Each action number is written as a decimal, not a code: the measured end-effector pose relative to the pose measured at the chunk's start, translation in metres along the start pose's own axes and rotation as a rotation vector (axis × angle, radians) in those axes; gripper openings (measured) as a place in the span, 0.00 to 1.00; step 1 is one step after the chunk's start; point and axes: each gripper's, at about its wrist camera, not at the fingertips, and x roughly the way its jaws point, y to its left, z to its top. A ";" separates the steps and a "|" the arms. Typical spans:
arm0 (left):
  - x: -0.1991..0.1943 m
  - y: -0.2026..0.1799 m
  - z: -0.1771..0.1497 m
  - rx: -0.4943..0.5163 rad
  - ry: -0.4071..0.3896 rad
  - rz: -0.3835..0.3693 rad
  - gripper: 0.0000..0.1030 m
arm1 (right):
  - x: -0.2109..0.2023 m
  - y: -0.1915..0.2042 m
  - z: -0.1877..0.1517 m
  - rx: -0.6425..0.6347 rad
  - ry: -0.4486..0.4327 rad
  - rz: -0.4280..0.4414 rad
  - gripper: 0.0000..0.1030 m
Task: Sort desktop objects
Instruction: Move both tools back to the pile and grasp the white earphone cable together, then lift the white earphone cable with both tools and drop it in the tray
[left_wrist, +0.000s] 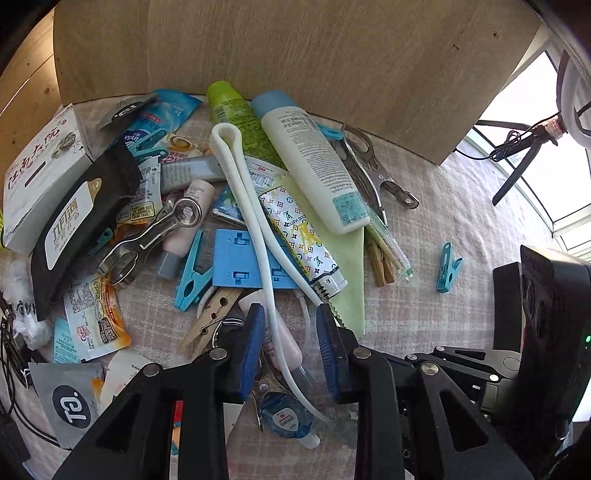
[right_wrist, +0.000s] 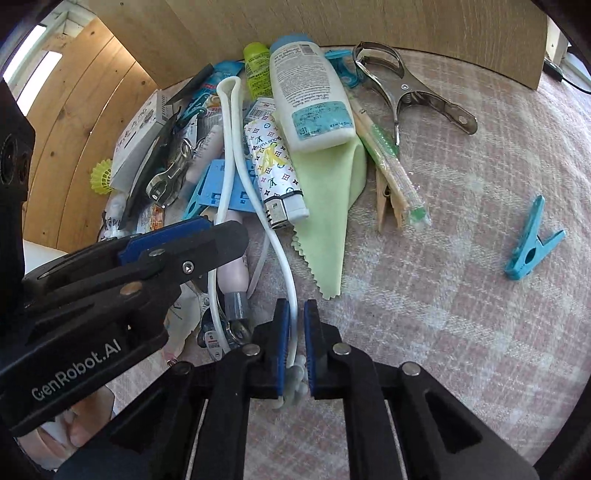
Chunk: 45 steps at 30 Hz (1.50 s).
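Two grippers over one heap. Right gripper (right_wrist: 296, 332) — clamped on the white cable (right_wrist: 236, 155) at its near end. Left gripper (left_wrist: 290, 343) — apart, straddling that cable. Risk: the loop, threaded under the printed lighter (right_wrist: 275, 166), may drag neighbours along. Containers: none visible.

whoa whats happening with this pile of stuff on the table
A person is sorting a cluttered heap with two handheld grippers. The right gripper is shut on one end of a long white cord that loops up across the pile. The left gripper straddles the same cord further along, its pads not yet pressing it. A blue clothespin lies apart on the checked cloth.
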 end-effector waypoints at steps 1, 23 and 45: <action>0.001 -0.001 0.000 0.003 0.003 -0.005 0.26 | 0.000 0.001 -0.001 -0.007 -0.005 -0.012 0.05; 0.017 -0.023 -0.003 0.044 0.013 0.010 0.28 | 0.002 -0.039 -0.010 0.188 0.011 0.227 0.05; 0.000 -0.027 -0.007 -0.004 -0.071 -0.017 0.04 | -0.037 -0.018 -0.025 0.144 -0.091 0.210 0.05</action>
